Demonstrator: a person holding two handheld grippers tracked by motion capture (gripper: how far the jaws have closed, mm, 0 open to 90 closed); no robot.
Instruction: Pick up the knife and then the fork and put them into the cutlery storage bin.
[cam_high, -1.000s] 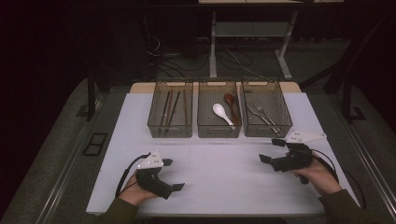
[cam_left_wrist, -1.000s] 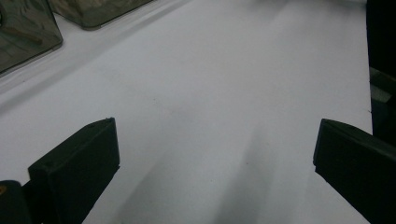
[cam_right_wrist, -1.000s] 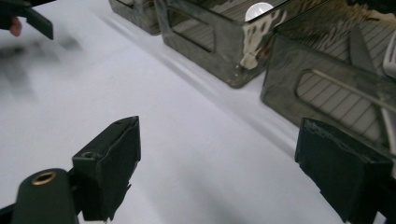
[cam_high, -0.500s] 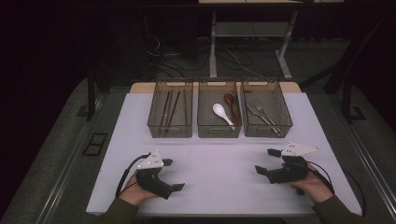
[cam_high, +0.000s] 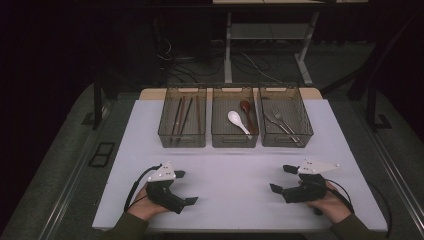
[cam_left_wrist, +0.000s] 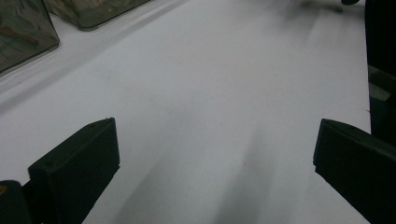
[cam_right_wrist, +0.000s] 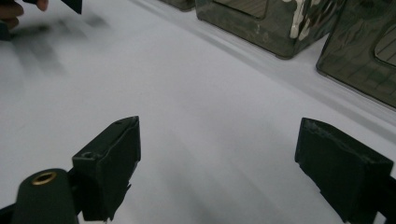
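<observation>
Three smoky clear bins stand in a row at the back of the white table top. The left bin holds chopsticks, the middle bin a white spoon and a brown spoon, the right bin metal forks. My left gripper rests low at the near left, open, with only bare table between its jaws. My right gripper sits at the near right, open and holding nothing. Both point toward the table's middle.
Bins show at the top of both gripper views, the middle bin among them. A cable loops from each gripper. Beyond the table are a dark floor, desk legs and loose cables. The table's near edge lies just under my hands.
My right hand has drawn back toward the near edge and sunk lower to the table. The left hand has stayed where it was. Both grippers remain open.
</observation>
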